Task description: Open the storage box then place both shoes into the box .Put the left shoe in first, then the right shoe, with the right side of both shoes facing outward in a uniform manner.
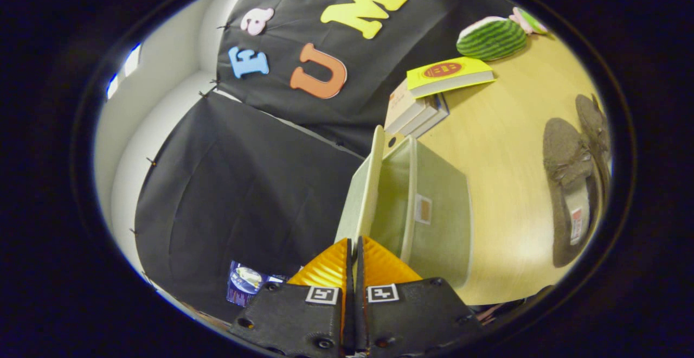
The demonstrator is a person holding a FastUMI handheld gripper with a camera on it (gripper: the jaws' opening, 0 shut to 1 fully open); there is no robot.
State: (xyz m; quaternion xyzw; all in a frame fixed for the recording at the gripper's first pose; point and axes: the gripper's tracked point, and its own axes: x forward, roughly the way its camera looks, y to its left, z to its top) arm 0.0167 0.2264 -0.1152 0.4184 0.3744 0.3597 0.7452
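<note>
Gripper [355,249] is pinched tight on the edge of the storage box lid [364,184], swung upright over the pale green box [439,211]. Both slippers [569,184] sit well beyond the box on the table [499,141]. If the thin lid slips out, it probably flops shut.

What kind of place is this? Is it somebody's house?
Probably not a real home: it looks like a test booth. Black cloth walls hang around a wooden table set with a storage box, slippers and books. The gripper is shut.
</note>
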